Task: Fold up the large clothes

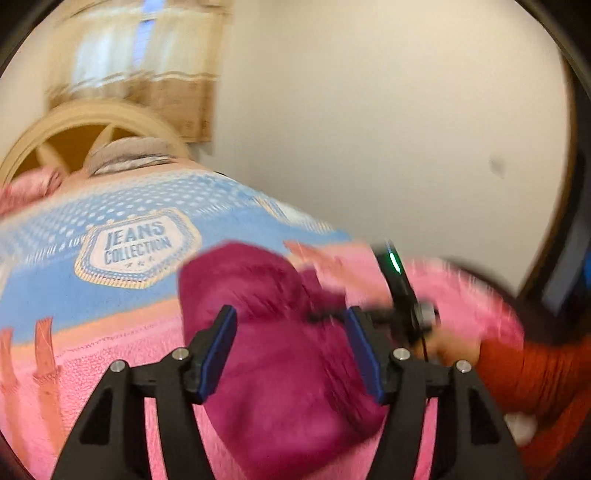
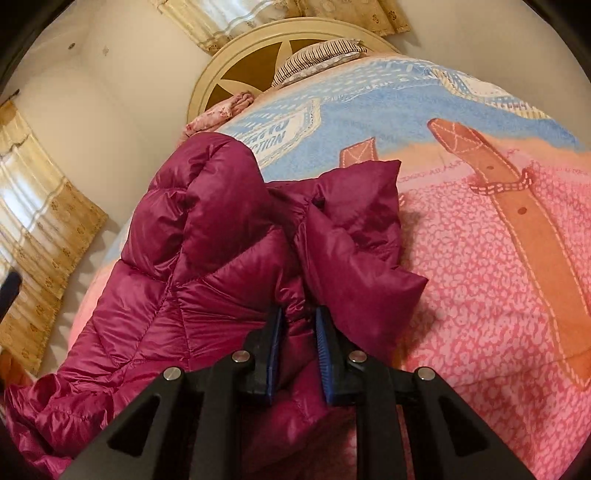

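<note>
In the right wrist view, the right tool (image 2: pixel 298 332) sits at the lower centre of the frame, its two blue-padded fingers (image 2: pixel 325 354) pinched close on a fold of the one magenta puffer jacket (image 2: pixel 221 258). The jacket spreads from the lower left corner up to the middle of the frame, lying rumpled on the bed cover (image 2: pixel 480 258), a pink, blue and orange spread printed with two belt straps. At the top centre are a round cream headboard (image 2: pixel 236 62) and one striped pillow (image 2: pixel 317 55). Two patterned curtains hang, one at the far left (image 2: pixel 40 206) and one at the top (image 2: pixel 229 22).

In the left wrist view, which is blurred, the left tool (image 1: pixel 291 332) is at the lower centre with its two fingers spread wide apart, gripping nothing; the jacket (image 1: pixel 277 350) fills the gap beyond them. To the right, the other tool's black body with a green light (image 1: pixel 400 288) shows beside an orange sleeve (image 1: pixel 535 376). The cover's "JEANS COLLECTION" badge (image 1: pixel 136 247) lies at mid left.
</note>
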Demonstrator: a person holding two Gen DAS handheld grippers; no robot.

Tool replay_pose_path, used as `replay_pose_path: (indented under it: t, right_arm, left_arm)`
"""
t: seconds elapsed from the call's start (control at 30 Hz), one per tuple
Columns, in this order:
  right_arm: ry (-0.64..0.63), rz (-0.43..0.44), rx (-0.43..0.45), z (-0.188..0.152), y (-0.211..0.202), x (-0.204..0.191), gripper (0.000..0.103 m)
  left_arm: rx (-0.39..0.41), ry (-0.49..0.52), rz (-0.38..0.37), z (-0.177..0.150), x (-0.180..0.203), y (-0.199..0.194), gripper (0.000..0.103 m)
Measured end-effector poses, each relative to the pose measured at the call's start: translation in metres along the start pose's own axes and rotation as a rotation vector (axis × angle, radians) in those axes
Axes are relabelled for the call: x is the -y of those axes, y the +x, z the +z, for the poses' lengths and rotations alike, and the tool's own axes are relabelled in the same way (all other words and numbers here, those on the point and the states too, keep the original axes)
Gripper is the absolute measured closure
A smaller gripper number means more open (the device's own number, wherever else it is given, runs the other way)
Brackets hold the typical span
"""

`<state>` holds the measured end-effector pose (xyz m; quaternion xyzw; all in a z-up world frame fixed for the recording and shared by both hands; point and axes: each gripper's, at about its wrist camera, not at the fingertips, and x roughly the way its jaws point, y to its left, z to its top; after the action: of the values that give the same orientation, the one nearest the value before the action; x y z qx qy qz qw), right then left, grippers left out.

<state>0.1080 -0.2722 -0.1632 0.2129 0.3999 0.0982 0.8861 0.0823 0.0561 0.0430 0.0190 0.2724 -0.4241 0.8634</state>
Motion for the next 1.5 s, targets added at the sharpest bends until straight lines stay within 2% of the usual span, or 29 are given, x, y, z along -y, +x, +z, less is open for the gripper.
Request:
replay_pose_path:
  t: [0.07, 0.13, 0.23, 0.33, 0.4, 0.5, 0.57, 0.67, 0.77, 0.83, 0.9, 1.0, 1.1, 1.17, 1.37, 1.43, 1.5]
  right_arm:
    - [0.02, 0.013, 0.009, -0.001, -0.001, 0.003, 0.085]
    - [0.02, 0.014, 0.022, -0.002, -0.001, 0.003, 0.085]
    - [0.037, 0.016, 0.03, -0.003, -0.004, 0.003, 0.085]
    - [0.102, 0.046, 0.031, -0.003, -0.013, 0.01, 0.085]
    - [0.125, 0.053, 0.028, -0.001, -0.02, 0.015, 0.085]
    - [0.115, 0.02, 0.033, 0.005, -0.034, 0.015, 0.085]
    - [0.091, -0.002, 0.096, 0.016, -0.053, 0.01, 0.083]
    - [0.006, 0.032, 0.159, 0.042, -0.068, -0.012, 0.083]
    - [-0.105, 0.046, 0.125, 0.068, -0.054, -0.037, 0.083]
    - [-0.145, 0.029, 0.063, 0.081, -0.028, -0.043, 0.083]
    - [-0.138, -0.018, -0.005, 0.087, 0.004, -0.033, 0.083]
    - [-0.105, -0.027, -0.062, 0.084, 0.035, -0.014, 0.084]
    - [-0.073, -0.03, -0.06, 0.076, 0.049, -0.003, 0.085]
    - [-0.107, -0.053, -0.045, 0.069, 0.06, -0.003, 0.085]
    - [-0.112, -0.076, -0.037, 0.071, 0.055, -0.003, 0.084]
    - [-0.063, -0.071, -0.018, 0.07, 0.038, 0.0, 0.082]
    - [0.013, -0.046, 0.037, 0.064, 0.006, 0.005, 0.081]
  left_arm:
    - [0.008, -0.056, 0.097, 0.015, -0.01, 0.021, 0.039]
    - [-0.013, -0.064, 0.138, 0.016, -0.007, 0.046, 0.039]
    - [-0.108, -0.091, 0.071, -0.003, 0.009, 0.093, 0.041]
    - [-0.174, -0.083, 0.019, -0.03, 0.032, 0.116, 0.042]
    - [-0.191, -0.059, 0.017, -0.045, 0.047, 0.126, 0.042]
    - [-0.179, 0.001, 0.076, -0.057, 0.063, 0.135, 0.042]
    - [-0.179, 0.031, 0.095, -0.06, 0.069, 0.14, 0.042]
    - [-0.181, 0.042, 0.104, -0.064, 0.075, 0.148, 0.042]
    - [-0.18, 0.077, 0.122, -0.067, 0.078, 0.153, 0.042]
    - [-0.185, 0.088, 0.135, -0.068, 0.079, 0.155, 0.042]
    - [-0.191, 0.088, 0.137, -0.07, 0.079, 0.155, 0.042]
    - [-0.202, 0.088, 0.139, -0.071, 0.078, 0.159, 0.042]
    - [-0.209, 0.089, 0.144, -0.069, 0.079, 0.168, 0.042]
    - [-0.22, 0.082, 0.144, -0.068, 0.078, 0.172, 0.042]
    - [-0.226, 0.043, 0.123, -0.065, 0.065, 0.175, 0.04]
    - [-0.225, 0.043, 0.127, -0.064, 0.064, 0.176, 0.04]
    - [-0.224, 0.04, 0.126, -0.063, 0.062, 0.176, 0.039]
